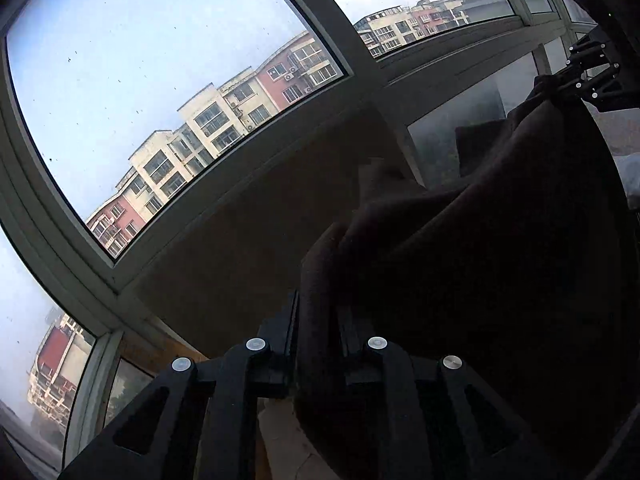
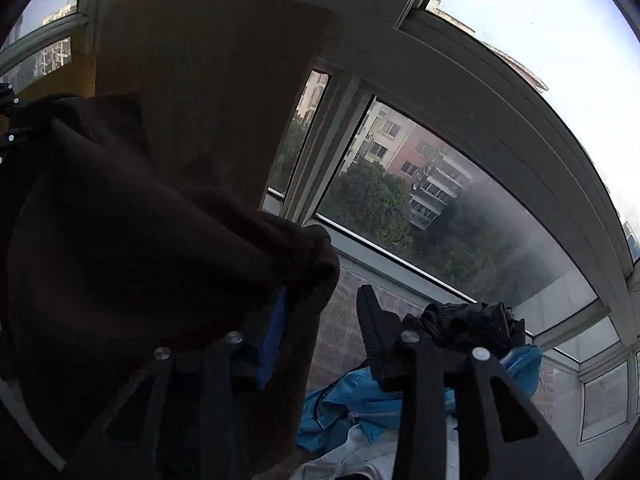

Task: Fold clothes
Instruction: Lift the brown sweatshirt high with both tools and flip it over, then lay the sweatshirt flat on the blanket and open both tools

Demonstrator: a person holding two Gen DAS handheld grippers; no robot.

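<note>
A dark brown garment (image 1: 480, 248) hangs stretched between my two grippers, raised in front of the windows. My left gripper (image 1: 318, 320) is shut on one edge of it, with cloth bunched between the fingers. In the right wrist view the same garment (image 2: 132, 240) drapes over the left finger of my right gripper (image 2: 326, 316), whose jaws stand wide apart with the right finger (image 2: 374, 332) bare. From the left wrist view the right gripper (image 1: 588, 76) shows at the top right, at the garment's other end.
Large windows (image 1: 160, 92) with apartment blocks outside fill the background. A pile of clothes lies below the right gripper: a blue garment (image 2: 352, 404), a black one (image 2: 472, 324) and a white one (image 2: 360, 460). A brown panel (image 2: 216, 92) stands by the window.
</note>
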